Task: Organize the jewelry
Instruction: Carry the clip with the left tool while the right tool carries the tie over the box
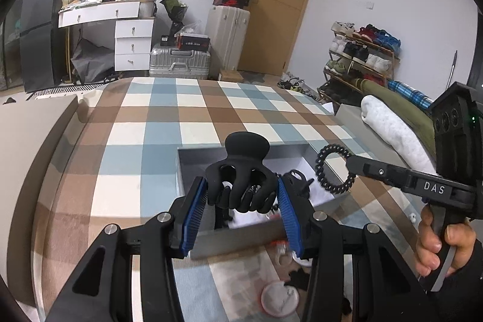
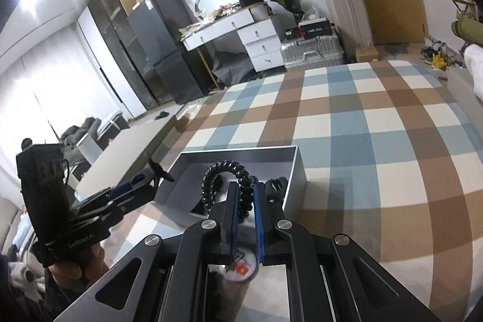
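Gripping a black hair claw (image 1: 241,180) between its blue pads, the left gripper (image 1: 243,201) sits at the lower middle of the left wrist view, jaws closed only as far as the clip's width allows. The clip stands with its rounded hinge end up and its teeth pointing down, so its long axis runs roughly across the jaws. Directly below and just past the fingertips lies the open grey box (image 1: 193,154) on the checked bedcover (image 1: 169,116), with white lining and a few dark pieces already inside; the clip hangs over the box's near half, so the way down is short and nearly straight.

Further out, at the right of that view, the right gripper (image 2: 244,201) is pinched nearly shut on a black coiled hair tie (image 2: 229,186), whose loop arches above the fingertips. In the right wrist view this loop sits over the near right part of the same box.

Both hands seem about equally close to the box; the left looks better centred over it, so its clip appears the readier to be let go.
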Tool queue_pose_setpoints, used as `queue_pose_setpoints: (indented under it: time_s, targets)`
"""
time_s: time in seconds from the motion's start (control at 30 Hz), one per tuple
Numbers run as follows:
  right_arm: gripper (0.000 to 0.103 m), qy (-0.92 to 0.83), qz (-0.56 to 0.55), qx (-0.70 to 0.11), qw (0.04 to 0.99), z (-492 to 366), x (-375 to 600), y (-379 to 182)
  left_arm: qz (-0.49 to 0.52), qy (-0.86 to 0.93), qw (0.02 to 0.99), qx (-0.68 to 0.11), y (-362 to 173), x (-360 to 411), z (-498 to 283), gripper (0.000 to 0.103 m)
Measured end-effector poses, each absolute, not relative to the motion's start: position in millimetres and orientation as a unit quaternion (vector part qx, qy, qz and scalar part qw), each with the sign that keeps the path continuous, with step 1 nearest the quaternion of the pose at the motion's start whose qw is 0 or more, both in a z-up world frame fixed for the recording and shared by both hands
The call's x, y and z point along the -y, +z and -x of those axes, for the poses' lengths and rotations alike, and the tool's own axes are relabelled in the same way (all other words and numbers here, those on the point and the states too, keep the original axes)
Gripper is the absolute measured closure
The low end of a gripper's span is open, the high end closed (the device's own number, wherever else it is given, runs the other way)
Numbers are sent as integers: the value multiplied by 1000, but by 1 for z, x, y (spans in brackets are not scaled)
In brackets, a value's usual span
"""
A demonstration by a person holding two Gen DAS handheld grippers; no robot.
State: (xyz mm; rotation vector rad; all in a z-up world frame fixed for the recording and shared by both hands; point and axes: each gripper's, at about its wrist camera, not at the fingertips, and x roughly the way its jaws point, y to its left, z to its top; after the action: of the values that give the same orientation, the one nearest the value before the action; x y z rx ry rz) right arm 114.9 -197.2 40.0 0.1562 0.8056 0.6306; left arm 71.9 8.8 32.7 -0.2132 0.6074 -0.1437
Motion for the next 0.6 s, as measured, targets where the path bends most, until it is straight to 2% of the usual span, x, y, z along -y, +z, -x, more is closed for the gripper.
queue_pose_setpoints:
  time_s: [0.6]
  targets:
    - [94,258,-21,-408,876,-139,167,16,57,-37,937,-343,16,6,-98,61]
